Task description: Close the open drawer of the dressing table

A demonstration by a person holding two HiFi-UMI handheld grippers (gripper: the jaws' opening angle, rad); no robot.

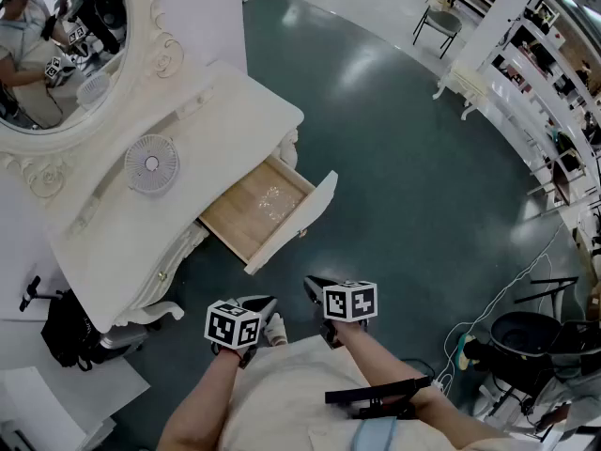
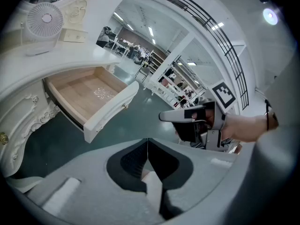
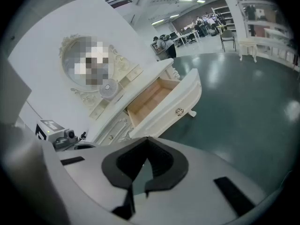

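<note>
Both tongs are closest, held low in front of the person's body. The left tongs are closed, with the two tips pressed together and nothing between them. The right tongs are closed too, and they hold nothing. They sit side by side, near each other, and both point down and forward.

Just ahead of them is bare green floor. Past that gap, and a little toward the left tongs' side, is the drawer. It is pulled far out of the white bench. Neither pair of tongs touches it yet.

The drawer is wood with a white front, so it looks hard and stiff. It looks almost empty, so I think it is light and will slide in easily. No grabbing is needed. A good spot to push is the middle of the front, beside the small knob. The front is smooth and curved, so closed tips may slip off. A slow, straight push should keep it from banging.

Farther back on the bench top stands a little round fan.
</note>
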